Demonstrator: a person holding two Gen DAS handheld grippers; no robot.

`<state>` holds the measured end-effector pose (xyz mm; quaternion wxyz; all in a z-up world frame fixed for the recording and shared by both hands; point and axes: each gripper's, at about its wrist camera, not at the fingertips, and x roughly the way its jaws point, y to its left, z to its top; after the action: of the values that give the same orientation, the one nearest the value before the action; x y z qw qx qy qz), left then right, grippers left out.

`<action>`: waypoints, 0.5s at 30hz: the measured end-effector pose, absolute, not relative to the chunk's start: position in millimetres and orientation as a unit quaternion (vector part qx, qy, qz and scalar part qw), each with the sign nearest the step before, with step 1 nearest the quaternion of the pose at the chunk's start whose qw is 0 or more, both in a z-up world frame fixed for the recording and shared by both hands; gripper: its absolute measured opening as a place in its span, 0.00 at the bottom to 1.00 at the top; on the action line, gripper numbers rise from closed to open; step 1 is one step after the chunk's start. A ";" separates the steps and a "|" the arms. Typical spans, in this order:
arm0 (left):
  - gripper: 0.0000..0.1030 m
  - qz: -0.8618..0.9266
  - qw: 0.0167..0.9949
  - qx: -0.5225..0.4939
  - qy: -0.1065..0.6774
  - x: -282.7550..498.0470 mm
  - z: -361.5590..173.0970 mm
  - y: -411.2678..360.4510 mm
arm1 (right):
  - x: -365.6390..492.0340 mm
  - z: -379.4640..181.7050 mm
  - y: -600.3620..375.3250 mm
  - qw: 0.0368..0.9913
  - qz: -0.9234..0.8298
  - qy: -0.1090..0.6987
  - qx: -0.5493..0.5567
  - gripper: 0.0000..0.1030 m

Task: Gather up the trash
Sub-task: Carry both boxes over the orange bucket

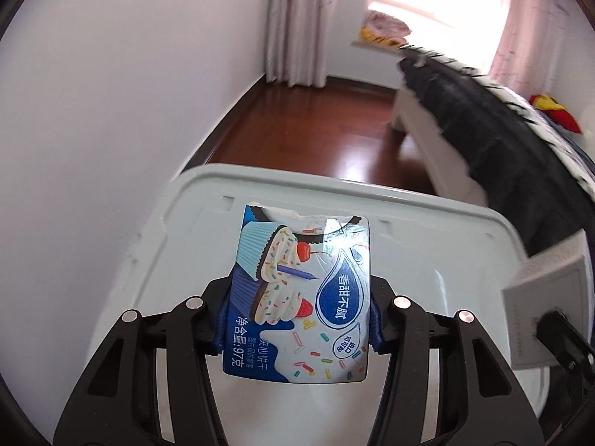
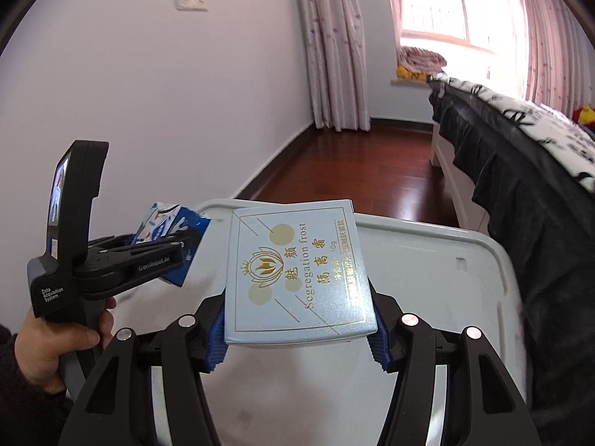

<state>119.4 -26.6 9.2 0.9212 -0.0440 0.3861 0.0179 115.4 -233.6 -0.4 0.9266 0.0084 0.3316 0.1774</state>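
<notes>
My left gripper (image 1: 297, 319) is shut on a blue and white biscuit box (image 1: 301, 290) with cupcake pictures and a torn top, held above the white bin (image 1: 372, 193). In the right wrist view that gripper (image 2: 174, 249) and the biscuit box (image 2: 163, 223) show at the left, a hand holding the handle. My right gripper (image 2: 299, 330) is shut on a pale blue cosmetics box (image 2: 297, 271) with gold print, held above the white bin (image 2: 446, 245). The pale box also shows at the right edge of the left wrist view (image 1: 539, 297).
The bin stands on a red-brown wooden floor (image 1: 327, 126) beside a white wall (image 1: 130, 74). A bed with a dark skirt and black-and-white cover (image 2: 520, 148) runs along the right. Pink curtains (image 2: 334, 44) and a window sill with cloth lie at the far end.
</notes>
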 end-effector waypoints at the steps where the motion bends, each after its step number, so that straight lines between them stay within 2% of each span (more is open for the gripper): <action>1: 0.50 0.012 0.925 -0.034 0.377 98.5 17.0 -27.0 | 98.1 4.7 -233.2 0.927 0.182 0.327 0.010 0.57; 8: 0.50 -0.052 0.926 0.004 0.374 -20.2 29.3 -27.1 | -37.8 19.4 -228.9 0.923 0.215 0.318 0.017 0.57; 15: 0.50 -0.096 0.903 0.040 0.416 -120.9 -10.6 -38.2 | -132.0 -14.2 -218.8 0.904 0.234 0.355 0.033 0.57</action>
<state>-120.9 -38.2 -10.6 0.9032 0.0399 0.4165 -0.0960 -132.0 -218.8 -14.2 0.9044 0.0329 0.3553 0.2339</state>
